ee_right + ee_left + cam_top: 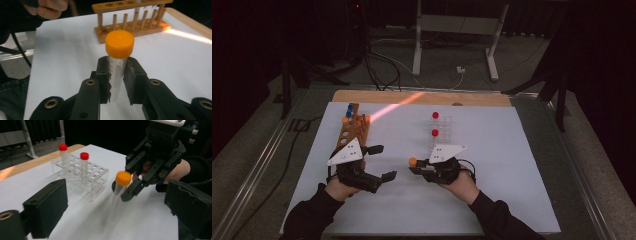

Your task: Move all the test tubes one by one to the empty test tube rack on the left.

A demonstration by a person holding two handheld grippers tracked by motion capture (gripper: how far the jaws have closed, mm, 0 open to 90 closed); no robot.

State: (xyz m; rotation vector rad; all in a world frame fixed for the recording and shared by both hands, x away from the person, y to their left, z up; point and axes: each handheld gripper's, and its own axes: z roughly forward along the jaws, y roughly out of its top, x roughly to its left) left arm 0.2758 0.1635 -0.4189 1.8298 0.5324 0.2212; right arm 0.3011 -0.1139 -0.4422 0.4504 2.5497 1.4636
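A: How are the hands posed?
B: The right gripper (416,166) points toward nine o'clock, jaws clamped on the orange-capped tube (118,60). The left gripper (381,162) angles toward two o'clock, jaws wide apart, holding nothing.
A: The surroundings?
B: A white table (512,165) in a dark room; wooden rack (352,128) at eleven o'clock, clear rack (82,178) just past the tube.

A clear, smooth plastic tube (117,75) with a glossy orange plastic cap (119,44) is being shown between matt black plastic pads (103,75). Brass-coloured metal rivets (90,82) are being caught glinting on the right claw (117,82). Warm, smooth wood is being seen in the rack (130,20), transparent glossy plastic in the other rack (82,180), and a matt white sheet on the counter (492,150).
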